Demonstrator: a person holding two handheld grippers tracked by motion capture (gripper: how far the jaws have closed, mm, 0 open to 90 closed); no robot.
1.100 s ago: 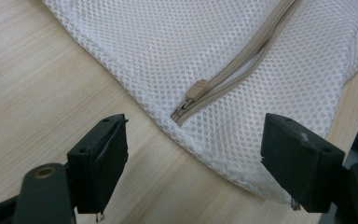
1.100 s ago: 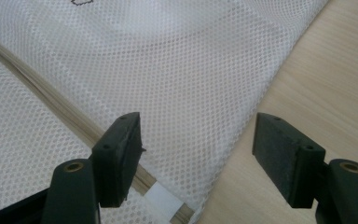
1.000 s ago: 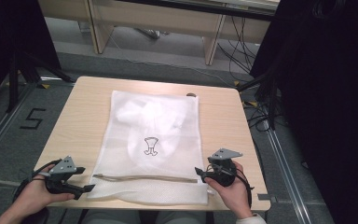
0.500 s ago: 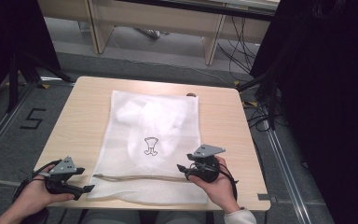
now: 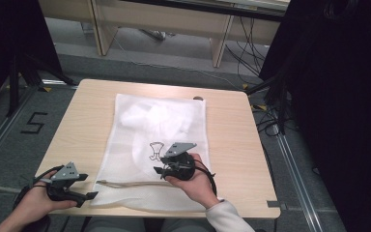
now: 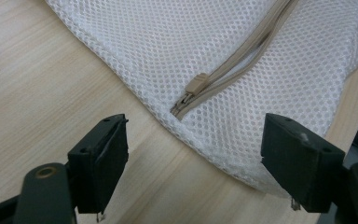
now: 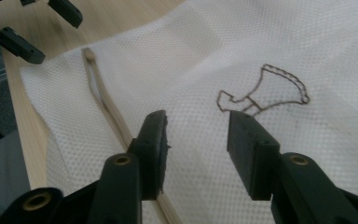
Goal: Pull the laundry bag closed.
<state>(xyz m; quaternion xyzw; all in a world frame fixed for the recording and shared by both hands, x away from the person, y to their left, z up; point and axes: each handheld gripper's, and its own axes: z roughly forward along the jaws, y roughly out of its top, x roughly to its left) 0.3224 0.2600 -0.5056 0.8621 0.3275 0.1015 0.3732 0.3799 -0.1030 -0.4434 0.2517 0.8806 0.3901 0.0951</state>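
A white mesh laundry bag (image 5: 154,140) lies flat on the wooden table (image 5: 227,140), with a beige zipper (image 5: 135,183) running along its near end. The zipper pull (image 6: 196,84) sits at the bag's left corner. My left gripper (image 5: 88,186) rests on the table just left of that corner, open wide, with the pull ahead of its jaws (image 6: 193,135). My right gripper (image 5: 158,169) hovers over the bag just beyond the zipper (image 7: 105,102), open with nothing between its jaws (image 7: 198,121). A dark line emblem (image 7: 261,91) shows on the mesh ahead of it.
Something pale and bunched shows through the mesh in the bag's far half (image 5: 149,113). A small dark object (image 5: 198,98) lies at the table's far edge. Dark curtains (image 5: 328,96) hang on the right, and cables (image 5: 265,121) run on the floor.
My right gripper has moved left from the bag's right edge to over the bag near the emblem. The left gripper has stayed put.
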